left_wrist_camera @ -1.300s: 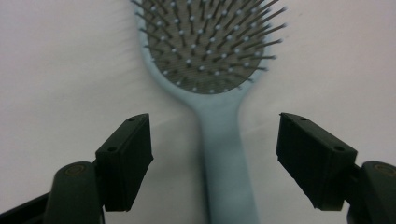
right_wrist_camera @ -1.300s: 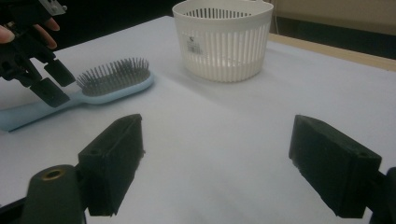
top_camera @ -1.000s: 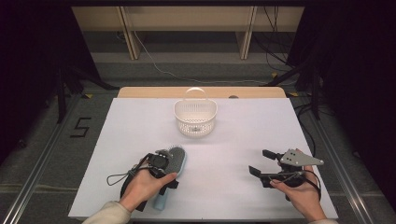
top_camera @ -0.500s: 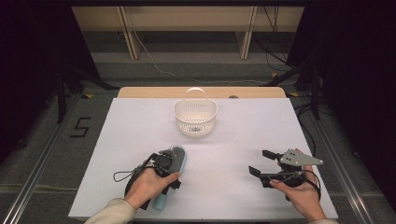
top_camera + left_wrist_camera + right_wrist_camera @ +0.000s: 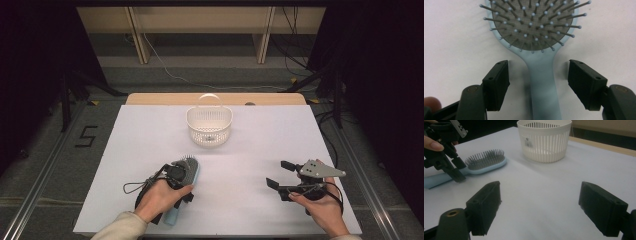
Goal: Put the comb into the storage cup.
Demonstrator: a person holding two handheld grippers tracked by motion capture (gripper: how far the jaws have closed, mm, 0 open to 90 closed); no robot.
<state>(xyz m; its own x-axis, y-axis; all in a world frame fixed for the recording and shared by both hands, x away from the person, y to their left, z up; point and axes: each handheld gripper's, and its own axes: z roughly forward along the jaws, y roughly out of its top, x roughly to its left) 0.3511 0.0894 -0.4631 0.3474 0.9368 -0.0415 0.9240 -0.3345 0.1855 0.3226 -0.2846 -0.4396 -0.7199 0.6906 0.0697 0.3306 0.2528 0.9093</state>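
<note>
A light blue hairbrush (image 5: 190, 169) lies bristles up on the white table, its head toward the basket. My left gripper (image 5: 176, 185) points down over it. In the left gripper view the open left gripper (image 5: 537, 63) straddles the brush handle (image 5: 544, 95), with a gap on each side. Its jaws have just been closing with the handle between them, and the pads do not touch it. My right gripper (image 5: 279, 173) hovers open and empty at the right front. The right gripper view looks past the right gripper (image 5: 540, 186) to the hairbrush (image 5: 486, 161).
A white slotted basket (image 5: 209, 134) with a hoop handle stands at the middle back, also in the right gripper view as the basket (image 5: 544, 145). A wooden table edge (image 5: 280, 98) runs behind the white sheet (image 5: 145, 135). The left gripper's cable (image 5: 132, 188) loops left.
The left hand has shifted very slightly over the brush. The right hand, brush and basket have stayed where they were.
</note>
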